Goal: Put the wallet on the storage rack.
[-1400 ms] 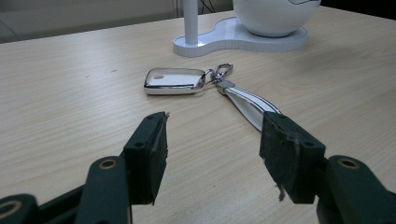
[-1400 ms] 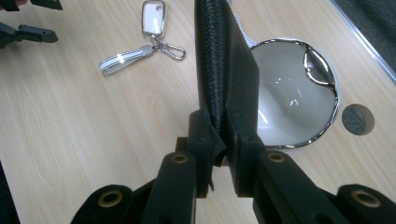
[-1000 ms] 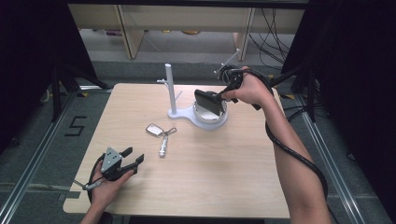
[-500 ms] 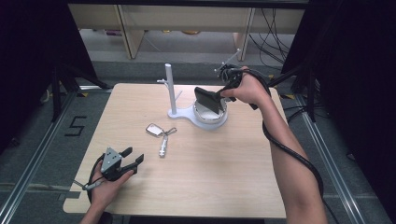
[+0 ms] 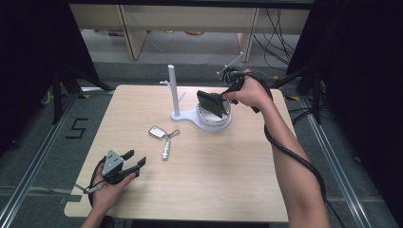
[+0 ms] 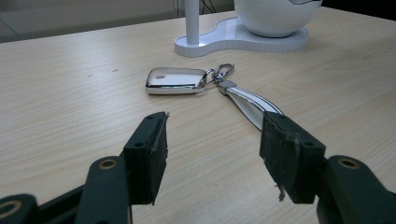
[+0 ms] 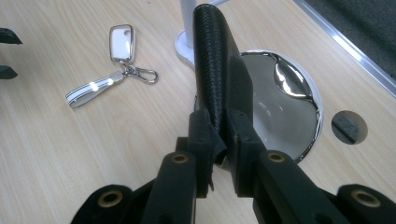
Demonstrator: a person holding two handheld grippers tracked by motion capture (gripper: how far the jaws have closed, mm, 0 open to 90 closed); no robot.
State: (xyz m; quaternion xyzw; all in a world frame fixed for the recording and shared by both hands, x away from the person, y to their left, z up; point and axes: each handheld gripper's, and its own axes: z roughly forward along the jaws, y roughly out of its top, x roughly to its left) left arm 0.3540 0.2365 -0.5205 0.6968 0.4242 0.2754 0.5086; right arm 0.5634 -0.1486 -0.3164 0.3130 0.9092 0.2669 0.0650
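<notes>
A black textured wallet (image 7: 214,65) stands upright over the chrome-lined bowl (image 7: 285,112) of a white stand, and my right gripper (image 7: 217,128) is shut on its lower edge. From above, the wallet (image 5: 210,102) hangs at the bowl (image 5: 215,122), with the right gripper (image 5: 224,96) just behind it. A silver-and-white key fob (image 5: 156,132) with a clip and a white strap (image 5: 165,150) lies flat at mid table. My left gripper (image 5: 134,160) rests near the front left corner, open and holding nothing. Its jaws point at the key fob (image 6: 175,80) and strap (image 6: 252,106).
The white stand has a thin upright post (image 5: 173,90) on a flat base (image 6: 233,39) joined to the bowl. A round cable hole (image 7: 349,126) sits in the tabletop beyond the bowl. Black cable trails along the right forearm (image 5: 285,147).
</notes>
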